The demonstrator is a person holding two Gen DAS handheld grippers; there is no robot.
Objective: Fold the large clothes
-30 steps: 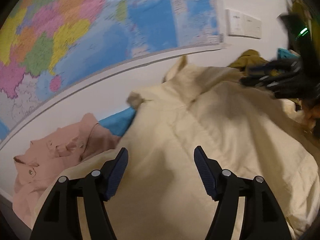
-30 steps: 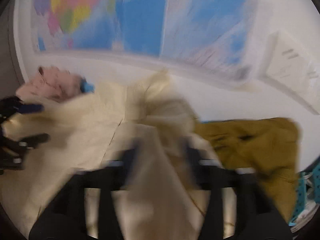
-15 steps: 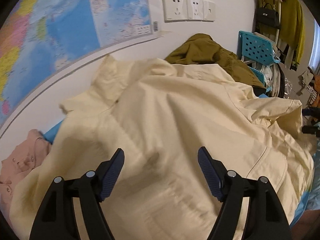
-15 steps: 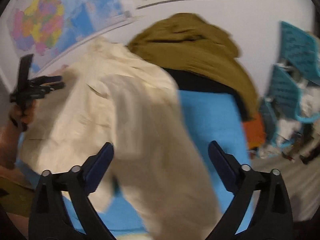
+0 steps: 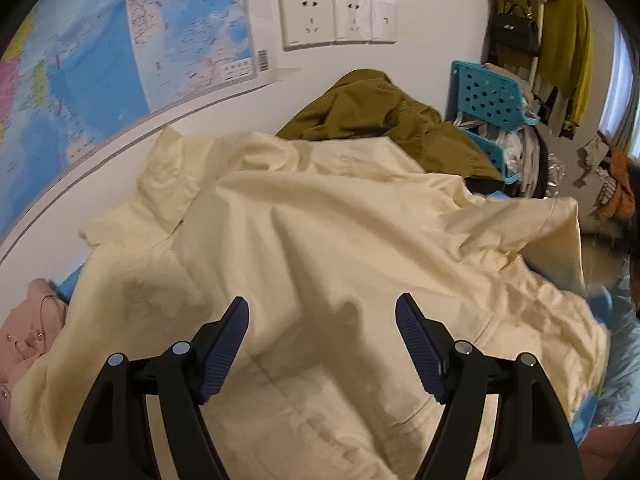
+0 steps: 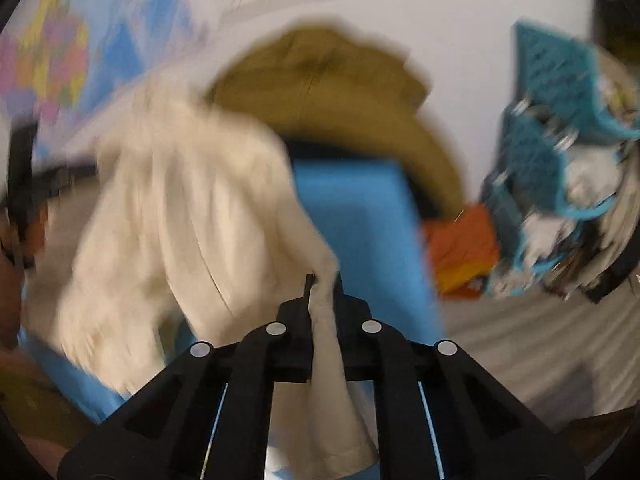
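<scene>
A large cream shirt (image 5: 320, 240) lies spread and rumpled over the blue surface, collar toward the wall. My left gripper (image 5: 322, 340) is open and empty, hovering just above the shirt's lower middle. In the blurred right wrist view my right gripper (image 6: 322, 284) is shut on a strip of the cream shirt (image 6: 180, 220), which hangs through the jaws. The left gripper (image 6: 24, 184) shows dimly at the left edge of that view.
An olive jacket (image 5: 380, 120) is heaped against the wall behind the shirt. A pink shirt (image 5: 28, 332) lies at the left. Teal baskets (image 5: 488, 100) of clutter and hanging clothes (image 5: 560, 40) stand at the right. A wall map (image 5: 120, 60) and sockets (image 5: 336, 20) are behind. An orange item (image 6: 464, 248) lies past the blue surface's (image 6: 360, 220) edge.
My right gripper has closed on the cream shirt's edge; it was open half a second ago. The left gripper stays open and its view has swung right.
</scene>
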